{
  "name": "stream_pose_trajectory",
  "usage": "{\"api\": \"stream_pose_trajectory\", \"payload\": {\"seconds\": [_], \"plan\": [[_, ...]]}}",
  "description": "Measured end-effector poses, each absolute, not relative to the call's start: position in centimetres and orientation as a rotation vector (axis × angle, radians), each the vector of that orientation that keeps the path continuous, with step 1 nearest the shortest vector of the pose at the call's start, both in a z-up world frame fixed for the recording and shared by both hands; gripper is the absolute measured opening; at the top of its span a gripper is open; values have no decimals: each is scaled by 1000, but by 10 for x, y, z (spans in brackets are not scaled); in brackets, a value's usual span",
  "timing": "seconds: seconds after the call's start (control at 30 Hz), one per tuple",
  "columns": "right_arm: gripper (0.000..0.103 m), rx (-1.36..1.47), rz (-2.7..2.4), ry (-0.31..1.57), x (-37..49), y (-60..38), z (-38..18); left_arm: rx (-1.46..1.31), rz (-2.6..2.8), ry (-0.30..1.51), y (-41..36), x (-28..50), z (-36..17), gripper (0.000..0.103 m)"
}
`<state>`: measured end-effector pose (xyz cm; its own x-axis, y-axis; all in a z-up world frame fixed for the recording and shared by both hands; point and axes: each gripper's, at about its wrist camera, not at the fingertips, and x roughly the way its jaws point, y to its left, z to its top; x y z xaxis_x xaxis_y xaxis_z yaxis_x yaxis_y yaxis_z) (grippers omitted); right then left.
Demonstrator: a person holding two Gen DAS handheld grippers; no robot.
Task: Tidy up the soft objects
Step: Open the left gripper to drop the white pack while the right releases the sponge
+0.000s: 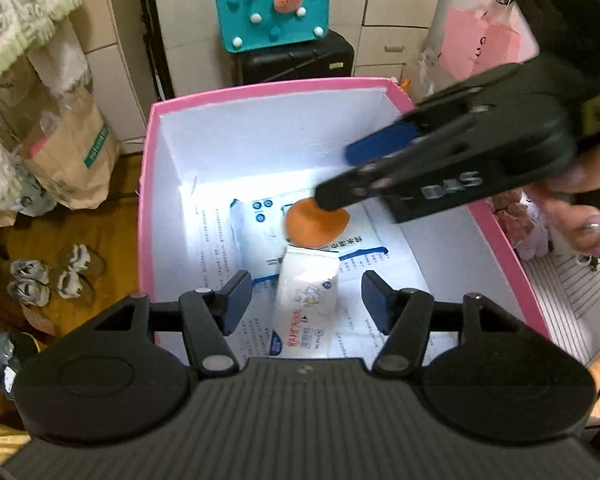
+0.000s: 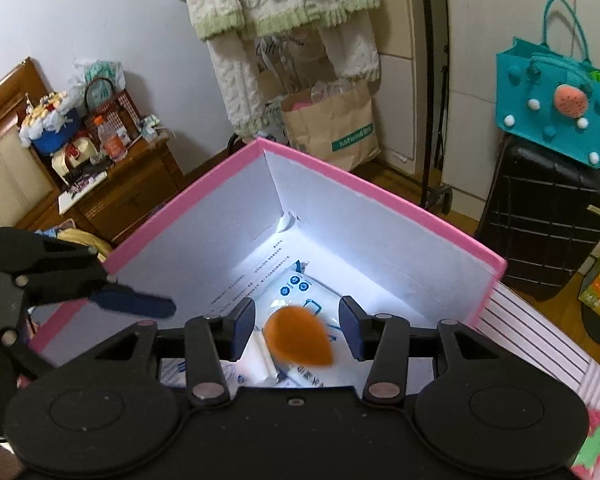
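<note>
Nearest in the left wrist view, the left gripper (image 1: 305, 300) hangs over the near edge of the pink box (image 1: 260, 90), its jaws spread apart with nothing pressed between them. Directly below that gap a white tissue pack (image 1: 306, 296) lies on the box floor, its long axis running from the near wall toward the middle, printed end nearest the camera.

Just beyond it sits the orange egg-shaped sponge (image 1: 316, 226), resting on a flat white-and-blue packet (image 1: 256, 232) that lies on printed paper lining the floor.

In the right wrist view the right gripper (image 2: 298, 322) has its jaws released, standing either side of the sponge (image 2: 300, 338) without touching it; the sponge is blurred there, its long axis slanting, narrow end toward the near right and rounded end toward the far left. Whether it rests or is in the air, I cannot tell.

Farther off, beyond the box's far edge, a teal felt bag (image 1: 274, 8) sits on a black suitcase (image 1: 300, 58).
</note>
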<state>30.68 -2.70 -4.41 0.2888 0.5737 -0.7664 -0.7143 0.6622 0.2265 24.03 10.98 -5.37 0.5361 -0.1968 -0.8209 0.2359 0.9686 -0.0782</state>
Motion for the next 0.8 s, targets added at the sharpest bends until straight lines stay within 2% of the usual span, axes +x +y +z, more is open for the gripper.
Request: {"api": "stream_pose_trajectory", "payload": {"seconds": [0.4, 0.8], "plan": [[54, -192, 807, 844, 252, -74, 4, 36, -264, 936, 112, 214, -34, 63], [56, -226, 831, 773, 185, -92, 42, 107, -282, 882, 99, 170, 0, 70]]}}
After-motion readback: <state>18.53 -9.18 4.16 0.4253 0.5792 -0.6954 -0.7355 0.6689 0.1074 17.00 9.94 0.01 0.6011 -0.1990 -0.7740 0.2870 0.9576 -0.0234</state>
